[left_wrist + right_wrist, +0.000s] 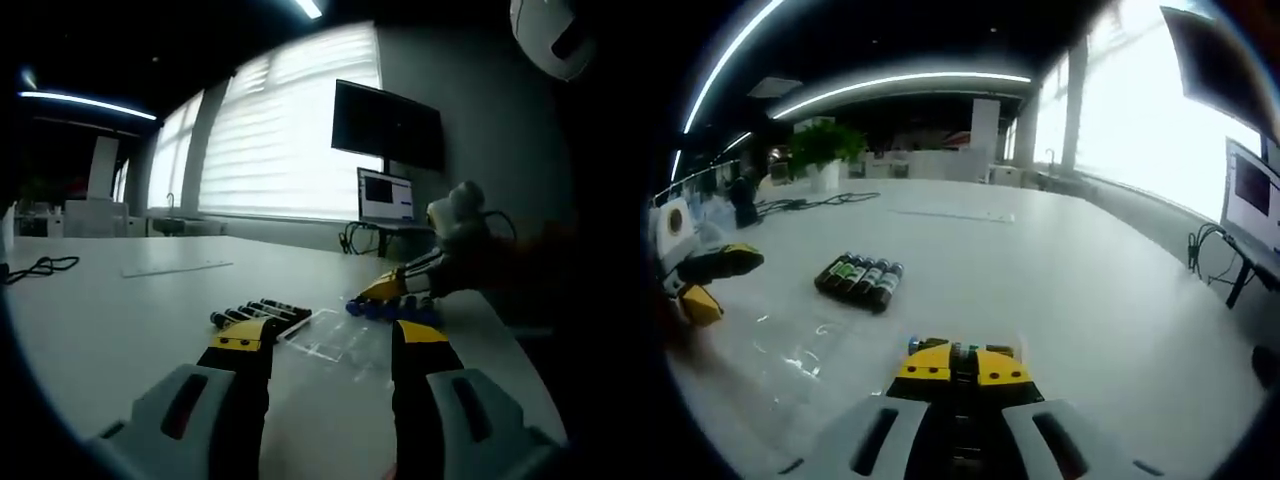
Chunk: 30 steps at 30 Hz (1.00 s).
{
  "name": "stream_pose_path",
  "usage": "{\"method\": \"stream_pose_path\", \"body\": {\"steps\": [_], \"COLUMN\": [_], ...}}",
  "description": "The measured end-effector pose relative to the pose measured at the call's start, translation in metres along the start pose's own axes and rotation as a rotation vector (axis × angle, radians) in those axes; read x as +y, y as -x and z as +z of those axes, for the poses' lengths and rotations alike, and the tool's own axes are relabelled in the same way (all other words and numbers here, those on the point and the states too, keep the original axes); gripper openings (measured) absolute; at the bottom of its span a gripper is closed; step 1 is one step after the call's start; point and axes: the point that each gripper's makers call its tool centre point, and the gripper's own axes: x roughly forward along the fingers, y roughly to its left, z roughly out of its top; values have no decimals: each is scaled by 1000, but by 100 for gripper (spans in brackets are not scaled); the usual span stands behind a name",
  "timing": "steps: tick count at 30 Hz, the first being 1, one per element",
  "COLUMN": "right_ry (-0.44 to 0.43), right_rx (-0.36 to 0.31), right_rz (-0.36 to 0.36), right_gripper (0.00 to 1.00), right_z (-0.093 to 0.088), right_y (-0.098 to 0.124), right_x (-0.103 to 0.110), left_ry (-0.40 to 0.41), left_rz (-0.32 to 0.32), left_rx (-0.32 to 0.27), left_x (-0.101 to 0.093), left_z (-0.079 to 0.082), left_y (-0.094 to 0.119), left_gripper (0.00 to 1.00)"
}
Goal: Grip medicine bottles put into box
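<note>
Now right gripper (960,362) clamped on a medicine bottle (962,356), left gripper (330,340) apart, clear box (328,336) empty

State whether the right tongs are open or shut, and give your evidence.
Shut. In the right gripper view, the right tongs have yellow tips closed on a small dark medicine bottle above the white table.

Each gripper (335,340) (958,365) has pale grey jaw arms with dark slots and yellow-and-black tips.
</note>
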Motion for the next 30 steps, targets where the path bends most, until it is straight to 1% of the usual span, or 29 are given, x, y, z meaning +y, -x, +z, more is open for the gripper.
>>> {"method": "stream_pose_path", "body": {"steps": [3, 9, 14, 16, 17, 19, 21, 22, 23, 25, 26, 29, 30], "right_ry": [-26, -32, -27, 29, 55, 132, 232, 297, 311, 311, 300, 393, 443], "right_rx": [11, 16, -5, -9, -12, -28, -27, -27, -20, -10, 6, 25, 33], "right_rz": [15, 27, 43, 90, 103, 169, 215, 256, 282, 342, 368, 431, 467], "right_gripper": [5, 5, 5, 6, 8, 12, 16, 16, 16, 16, 17, 20, 22], "right_z": [0, 1, 10, 16, 19, 28, 37, 43, 45, 52, 54, 55, 55], "right_y": [-1, -2, -1, 0, 2, 4, 7, 7, 8, 9, 10, 13, 15], "right_x": [0, 0, 0, 4, 4, 9, 7, 5, 4, 2, 1, 2, 4], "left_ry": [-2, -2, -3, -1, -2, -2, -3, -3, -4, -7, -9, -12, -12], "left_rz": [-4, 0, 4, 5, 6, 6, 6, 6, 6, 7, 8, 19, 22], "left_rx": [2, 3, 4, 3, 3, 3, 3, 3, 2, 3, 2, 1, 0], "left_x": [-1, 0, 0, 0, 0, 0, 0, 0, 0, 0, 0, 1, 2], "left_z": [0, 0, -1, 0, 0, 0, 0, 0, 0, 0, 0, 0, 0], "left_y": [0, 0, -1, -1, -1, -1, -1, -1, -1, -1, -1, 0, 0], "left_gripper": [40, 40, 40, 40, 40, 40, 40, 40, 40, 40, 40, 40, 40]}}
